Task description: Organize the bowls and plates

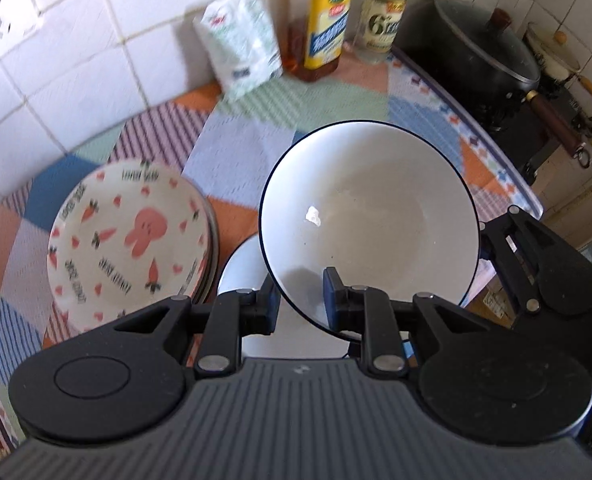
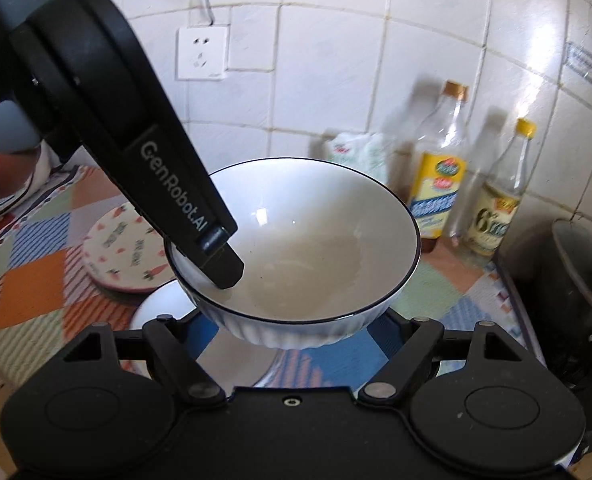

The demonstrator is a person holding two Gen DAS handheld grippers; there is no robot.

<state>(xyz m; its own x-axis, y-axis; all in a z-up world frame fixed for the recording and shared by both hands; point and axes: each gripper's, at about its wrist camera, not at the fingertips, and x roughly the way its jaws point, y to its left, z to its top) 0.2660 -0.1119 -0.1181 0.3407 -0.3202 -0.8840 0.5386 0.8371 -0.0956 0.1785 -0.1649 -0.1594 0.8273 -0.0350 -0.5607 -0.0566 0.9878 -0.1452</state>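
A white bowl with a dark rim point(image 1: 370, 216) is held in the air over the patchwork cloth. My left gripper point(image 1: 300, 300) is shut on its near rim; in the right wrist view the left gripper's fingers point(image 2: 219, 256) clamp the bowl's point(image 2: 316, 248) left rim. My right gripper point(image 2: 291, 332) is open, its fingers spread under the bowl's ribbed base; in the left wrist view it point(image 1: 536, 264) sits at the bowl's right. A second white bowl point(image 1: 239, 272) rests below on the cloth point(image 2: 163, 308). A stack of bunny-and-carrot plates point(image 1: 131, 240) lies left of it point(image 2: 123, 252).
A patchwork cloth point(image 1: 255, 136) covers the counter. A white packet point(image 1: 239, 44), two bottles point(image 1: 328, 28) point(image 1: 384, 16) stand by the tiled wall. A black lidded pot point(image 1: 476, 56) sits on the stove at right. Wall sockets point(image 2: 203, 53) are on the tiles.
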